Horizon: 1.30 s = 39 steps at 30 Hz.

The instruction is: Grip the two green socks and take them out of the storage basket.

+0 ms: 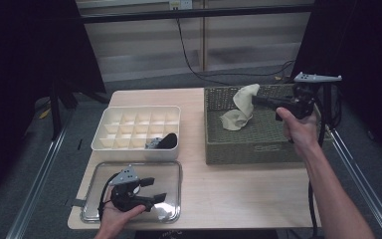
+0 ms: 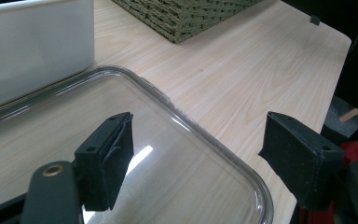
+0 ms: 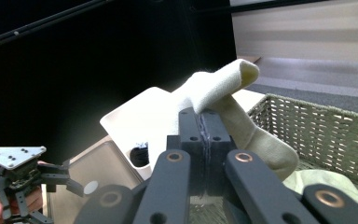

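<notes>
right tool [image 1: 256, 101] clamped on cream sock [image 1: 241, 112] above wicker basket [image 1: 229, 147] | left tool [image 1: 155, 189] jaws apart over clear lid [image 1: 171, 169] | no legible writing

A pale wooden surface [image 1: 238, 184] carries a white divided box [image 1: 129, 144] far left, a clear lid [image 1: 171, 167] near left, and a woven basket [image 1: 248, 149] right.

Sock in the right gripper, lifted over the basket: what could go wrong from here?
1. The right gripper pinches the cream sock only at a fold; most of it hangs free, so it may slip out in transit.
2. The hanging end still lies on the wicker basket floor and could snag on the weave.
3. The divided organizer box has small cells; the sock may not fit without bunching.
</notes>
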{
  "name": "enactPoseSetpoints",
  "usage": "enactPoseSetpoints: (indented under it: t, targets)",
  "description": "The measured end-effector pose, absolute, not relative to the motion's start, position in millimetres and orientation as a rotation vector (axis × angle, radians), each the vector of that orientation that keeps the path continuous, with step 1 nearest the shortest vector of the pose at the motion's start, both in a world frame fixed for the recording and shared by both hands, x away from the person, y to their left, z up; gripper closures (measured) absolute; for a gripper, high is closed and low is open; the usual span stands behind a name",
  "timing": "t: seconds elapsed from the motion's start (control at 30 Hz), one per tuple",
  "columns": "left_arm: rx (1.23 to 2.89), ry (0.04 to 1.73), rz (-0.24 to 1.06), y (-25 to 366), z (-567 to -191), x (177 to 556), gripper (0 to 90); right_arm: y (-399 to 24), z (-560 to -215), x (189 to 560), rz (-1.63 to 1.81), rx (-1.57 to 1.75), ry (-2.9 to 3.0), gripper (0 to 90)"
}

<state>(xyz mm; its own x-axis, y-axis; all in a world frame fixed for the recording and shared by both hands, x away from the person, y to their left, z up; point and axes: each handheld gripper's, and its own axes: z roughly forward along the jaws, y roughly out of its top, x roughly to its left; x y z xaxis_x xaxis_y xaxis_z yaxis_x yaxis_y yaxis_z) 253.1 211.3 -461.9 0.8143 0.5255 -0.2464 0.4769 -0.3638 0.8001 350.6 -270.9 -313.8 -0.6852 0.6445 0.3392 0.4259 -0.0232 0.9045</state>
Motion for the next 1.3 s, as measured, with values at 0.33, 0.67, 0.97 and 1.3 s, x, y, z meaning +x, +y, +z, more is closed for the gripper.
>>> enactPoseSetpoints:
  t: [0.33,0.67,0.97,1.3]
  targets:
    - [2.020,0.727,0.059,203,-461,254,24.4,-266,-300,317,1.819,1.083,2.054,89.6]
    - [2.023,0.693,0.074,196,-458,252,26.6,-269,-295,280,1.823,1.050,2.036,89.6]
    - [2.025,0.685,0.074,192,-457,256,26.9,-258,-307,246,1.881,1.036,2.051,89.7]
    - [2.064,0.659,0.052,179,-458,260,29.1,-249,-344,230,1.856,1.086,2.121,89.6]
